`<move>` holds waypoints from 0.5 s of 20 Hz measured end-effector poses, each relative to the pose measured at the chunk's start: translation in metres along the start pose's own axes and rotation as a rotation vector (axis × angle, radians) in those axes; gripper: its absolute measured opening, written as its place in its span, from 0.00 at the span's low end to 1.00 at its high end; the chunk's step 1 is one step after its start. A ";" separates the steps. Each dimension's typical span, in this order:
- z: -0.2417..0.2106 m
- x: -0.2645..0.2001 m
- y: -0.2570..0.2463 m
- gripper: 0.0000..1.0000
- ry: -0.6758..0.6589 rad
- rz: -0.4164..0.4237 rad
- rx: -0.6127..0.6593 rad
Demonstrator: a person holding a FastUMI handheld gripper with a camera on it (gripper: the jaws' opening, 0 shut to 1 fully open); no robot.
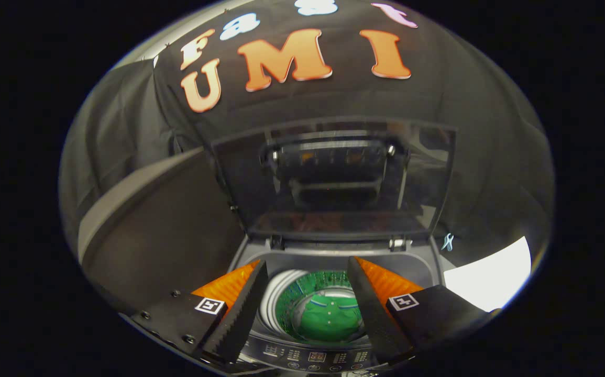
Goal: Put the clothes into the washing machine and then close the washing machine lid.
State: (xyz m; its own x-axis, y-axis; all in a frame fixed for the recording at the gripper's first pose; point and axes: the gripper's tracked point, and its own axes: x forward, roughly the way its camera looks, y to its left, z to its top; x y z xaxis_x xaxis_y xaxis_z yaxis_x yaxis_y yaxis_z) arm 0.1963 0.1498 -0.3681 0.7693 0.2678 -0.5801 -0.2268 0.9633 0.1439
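Below, low in the middle of the frame, the control panel (312, 357) of the washing machine (417, 264) carries rows of small printed markings and buttons, too small and blurred to read. Each finger block of the gripper (307, 309) bears a small white square sticker with a black coded mark, one at lower left and one at lower right.

The gripper stands wide apart, holding nothing and touching nothing. Its two fingers (239, 309) are dark wedges with ribbed, saw-toothed inner faces, backed by bright orange plastic shells and bolted black blocks.

Between the fingers and beyond them lies the round drum (286, 293), its ring-shaped wall pale grey and ridged, glinting green where it reflects what sits inside. At the drum's bottom rests the green garment (331, 317), smooth cloth with a line of small white buttons and a pale stripe across its upper part.

The lid (333, 178) stands open and upright in the middle of the frame, a dark glossy see-through panel with a rectangular frame, hinged at two small clips on the grey plastic top of the machine. A white sheet (491, 277) lies at lower right.
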 end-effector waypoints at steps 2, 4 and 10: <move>0.032 -0.019 0.001 0.98 -0.077 -0.019 0.021; 0.063 -0.041 0.001 0.98 -0.154 -0.027 0.053; 0.171 -0.074 -0.009 0.98 -0.380 -0.045 0.029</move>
State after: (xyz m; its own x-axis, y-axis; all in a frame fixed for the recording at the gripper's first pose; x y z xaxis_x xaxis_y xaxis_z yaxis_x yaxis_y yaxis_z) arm 0.2437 0.1253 -0.1898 0.9460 0.2085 -0.2481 -0.1750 0.9730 0.1505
